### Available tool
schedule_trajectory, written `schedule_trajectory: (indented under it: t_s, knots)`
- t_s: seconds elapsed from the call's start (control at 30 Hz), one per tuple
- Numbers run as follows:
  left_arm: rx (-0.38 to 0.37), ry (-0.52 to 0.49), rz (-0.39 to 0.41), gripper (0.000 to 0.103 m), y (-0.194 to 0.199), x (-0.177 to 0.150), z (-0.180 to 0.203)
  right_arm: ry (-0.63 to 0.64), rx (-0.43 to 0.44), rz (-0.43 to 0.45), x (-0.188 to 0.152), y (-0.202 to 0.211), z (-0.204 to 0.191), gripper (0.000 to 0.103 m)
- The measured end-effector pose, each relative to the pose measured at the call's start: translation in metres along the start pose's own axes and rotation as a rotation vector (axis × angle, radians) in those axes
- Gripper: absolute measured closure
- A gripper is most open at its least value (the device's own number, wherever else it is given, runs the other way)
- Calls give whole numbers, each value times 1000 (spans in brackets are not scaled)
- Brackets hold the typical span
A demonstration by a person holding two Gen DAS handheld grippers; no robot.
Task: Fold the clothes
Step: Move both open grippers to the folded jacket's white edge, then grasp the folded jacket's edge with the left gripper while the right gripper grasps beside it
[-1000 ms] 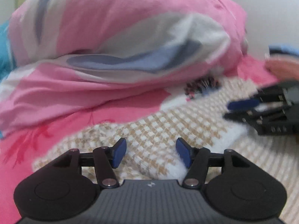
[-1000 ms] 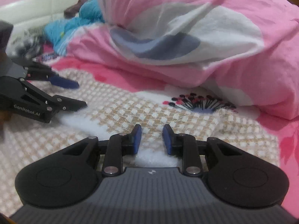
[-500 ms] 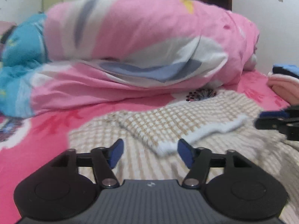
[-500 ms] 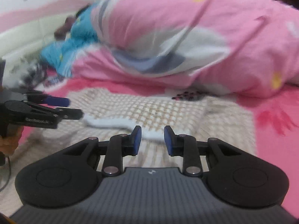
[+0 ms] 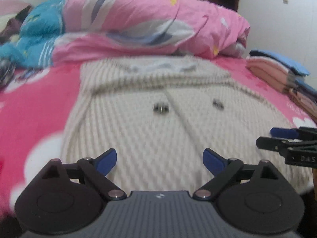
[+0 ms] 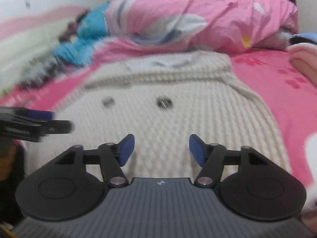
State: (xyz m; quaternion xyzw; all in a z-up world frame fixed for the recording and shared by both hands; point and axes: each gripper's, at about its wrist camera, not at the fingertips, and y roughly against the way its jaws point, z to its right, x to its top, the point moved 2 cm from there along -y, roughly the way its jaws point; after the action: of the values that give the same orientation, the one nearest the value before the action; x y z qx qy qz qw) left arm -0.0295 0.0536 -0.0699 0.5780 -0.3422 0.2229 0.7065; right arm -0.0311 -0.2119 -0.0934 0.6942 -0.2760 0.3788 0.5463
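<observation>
A cream and beige checked knit garment [image 5: 150,107] [image 6: 178,107] with dark buttons lies flat on the pink bed, its far end folded over with a white lining showing. My left gripper [image 5: 159,159] hovers over its near end, jaws opening wide, nothing between them. My right gripper [image 6: 161,149] hangs over the same near end, jaws opening too and empty. Each gripper shows at the edge of the other's view: the right gripper [image 5: 285,138], the left gripper [image 6: 45,121].
A rolled pink quilt [image 5: 158,23] and blue bedding [image 5: 39,29] lie across the far side of the bed. A stack of folded clothes [image 5: 277,69] sits at the right. The pink floral sheet [image 5: 39,103] surrounds the garment.
Both grippers have drawn back from the garment's far end to its near end and spread their jaws. The folded far edge now lies released, and the whole garment has come into view.
</observation>
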Motion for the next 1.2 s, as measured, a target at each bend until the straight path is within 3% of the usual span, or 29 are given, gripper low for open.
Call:
schedule_trajectory:
  t_s: [0.07,0.2,0.37,0.5,0.57,0.77,0.9,1.03,1.2]
  knots:
    - [1,40,-15,7,10,-19,-2,15,-44,-13,-15,10,-2,34]
    - [-23,96,-5,1,38,-47,-5,-57,-43,7,-38,40,1,22]
    - [-38,237,-35,0,60,-74,-18,-191,59,-7,-59,73,7,14]
    - [5,321,-60,0,69,-94,-30,-289,138,13,-66,86,1,3]
    - [20,340,-55,0,75,-102,-36,-314,166,16,-68,89,-4,1]
    - [25,336,-3,0,82,-112,-46,-285,109,-2,-70,83,-20,1]
    - [50,358,-21,1,71,-115,-50,-332,187,-9,-73,76,-18,1]
    - [23,367,-34,7,61,-118,-50,-410,321,-76,-77,70,-12,1]
    - [-19,386,-41,28,53,-121,-54,-437,353,-86,-76,69,-10,1]
